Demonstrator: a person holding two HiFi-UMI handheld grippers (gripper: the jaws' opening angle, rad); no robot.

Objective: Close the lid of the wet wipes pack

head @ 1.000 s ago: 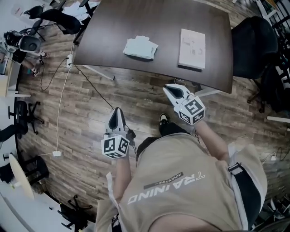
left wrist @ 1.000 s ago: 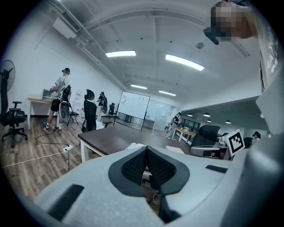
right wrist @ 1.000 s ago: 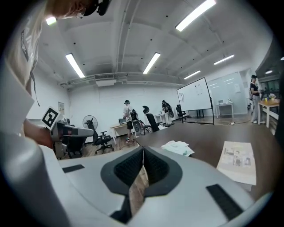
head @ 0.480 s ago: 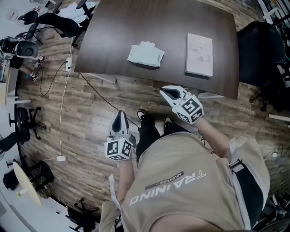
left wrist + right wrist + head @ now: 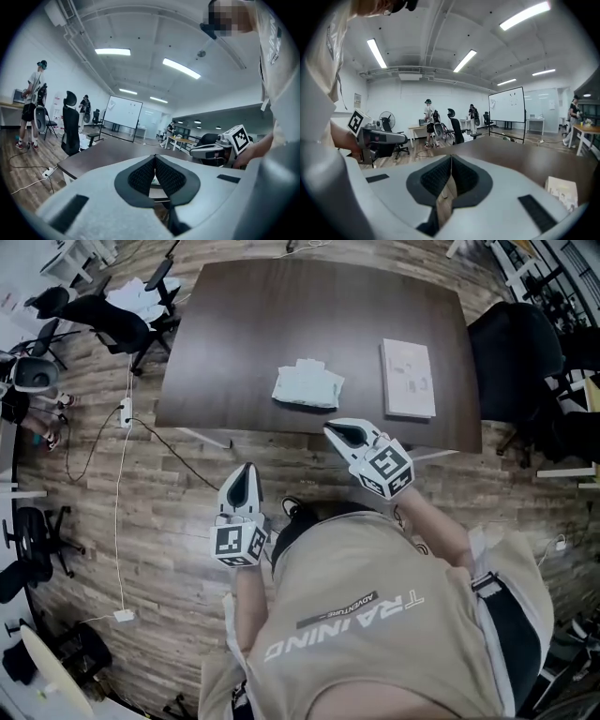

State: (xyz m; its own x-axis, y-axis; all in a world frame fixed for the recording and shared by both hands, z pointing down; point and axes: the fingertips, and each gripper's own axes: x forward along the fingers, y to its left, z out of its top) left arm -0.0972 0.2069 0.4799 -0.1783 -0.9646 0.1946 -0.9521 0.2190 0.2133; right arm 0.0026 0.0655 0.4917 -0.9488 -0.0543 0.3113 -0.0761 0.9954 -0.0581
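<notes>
The wet wipes pack (image 5: 307, 385), pale green and crumpled, lies on the dark brown table (image 5: 244, 343) near its front edge; its lid is too small to make out. My left gripper (image 5: 243, 473) hovers over the wooden floor, short of the table and to the left of the pack, jaws shut and empty (image 5: 154, 158). My right gripper (image 5: 338, 431) points at the table's front edge just right of the pack, also shut on nothing (image 5: 451, 158). Each gripper shows in the other's view: the right gripper (image 5: 213, 149) and the left gripper (image 5: 379, 138).
A white booklet (image 5: 407, 378) lies on the table right of the pack, also seen as the booklet (image 5: 560, 191). A black chair (image 5: 511, 343) stands at the table's right end, more chairs (image 5: 103, 315) at its left. A cable (image 5: 122, 474) runs over the floor. People stand far off.
The head view has shifted, and the table now sits lower and more centred. The right gripper's tip has come up to the table's front edge. Both grippers stay shut.
</notes>
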